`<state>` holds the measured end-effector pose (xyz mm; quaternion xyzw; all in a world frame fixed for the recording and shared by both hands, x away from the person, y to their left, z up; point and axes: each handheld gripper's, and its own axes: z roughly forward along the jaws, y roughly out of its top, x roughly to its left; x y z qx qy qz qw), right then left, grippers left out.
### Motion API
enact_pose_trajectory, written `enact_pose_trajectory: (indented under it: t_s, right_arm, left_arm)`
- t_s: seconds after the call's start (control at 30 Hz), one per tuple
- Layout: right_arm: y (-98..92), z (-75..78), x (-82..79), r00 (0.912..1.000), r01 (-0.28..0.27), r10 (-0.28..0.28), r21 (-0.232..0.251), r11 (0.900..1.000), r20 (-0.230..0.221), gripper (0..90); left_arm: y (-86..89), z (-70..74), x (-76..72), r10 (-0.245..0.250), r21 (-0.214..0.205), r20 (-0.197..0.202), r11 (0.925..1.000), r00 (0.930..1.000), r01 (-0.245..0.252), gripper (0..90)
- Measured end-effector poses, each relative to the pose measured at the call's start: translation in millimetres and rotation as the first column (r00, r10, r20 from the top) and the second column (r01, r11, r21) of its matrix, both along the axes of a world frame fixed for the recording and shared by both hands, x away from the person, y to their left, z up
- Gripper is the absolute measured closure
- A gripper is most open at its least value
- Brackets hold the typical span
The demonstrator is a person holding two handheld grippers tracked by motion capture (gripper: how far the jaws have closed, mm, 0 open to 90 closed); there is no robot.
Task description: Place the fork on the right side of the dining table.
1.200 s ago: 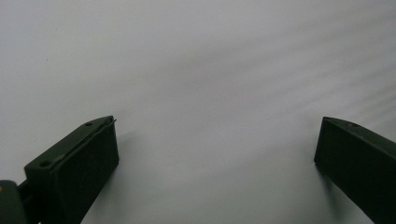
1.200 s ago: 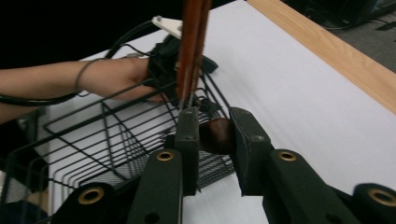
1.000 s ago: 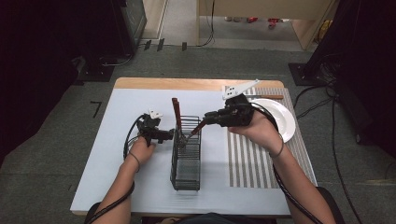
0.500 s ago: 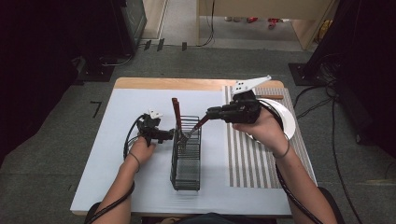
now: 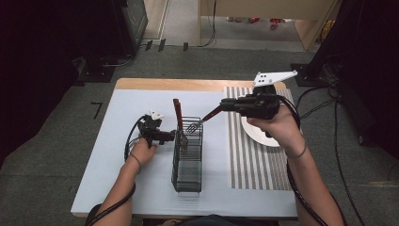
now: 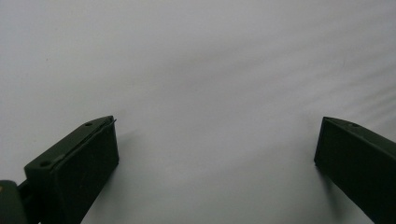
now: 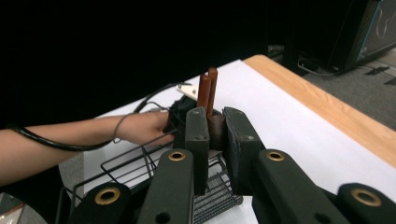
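Nearest the person, a black wire basket (image 5: 188, 160) stands on the white table cover (image 5: 117, 179), its near end close to the table edge, with open cover on its left. The left gripper (image 5: 171, 137), jaws spread wide over bare white surface in its own view, rests against the basket's left side. Two brown utensil handles (image 5: 178, 113) stand upright at the basket's far end. The right gripper (image 5: 225, 106) pinches a fork (image 5: 200, 122) by its brown handle; the tines tilt down over the basket's far rim. In the right gripper view the jaws hide most of the fork. Behind the right hand (image 5: 277, 127), a white plate (image 5: 256, 134) on the striped mat (image 5: 256, 162) is half covered.
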<state>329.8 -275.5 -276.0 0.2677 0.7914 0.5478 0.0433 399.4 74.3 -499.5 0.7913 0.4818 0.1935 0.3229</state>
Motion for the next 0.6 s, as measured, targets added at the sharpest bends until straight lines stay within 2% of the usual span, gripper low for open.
enact_pose_trajectory:
  t_s: [0.37, 0.6]
  right_arm:
    - [-33.9, 17.6, -11.1, 0.9975, 0.062, -0.064, 0.044, 0.9971, 0.030, 81.6]
    - [-61.4, 23.6, -23.6, 0.9916, 0.123, -0.125, 0.073, 0.9897, 0.032, 81.6]
  left_arm:
    - [0.0, 0.0, 0.0, 0.000, 0.000, 0.000, 1.0000, 1.0000, 0.000, 0.0]
    - [0.0, 0.0, 0.1, 0.000, 0.000, 0.000, 1.0000, 1.0000, 0.000, 0.0]
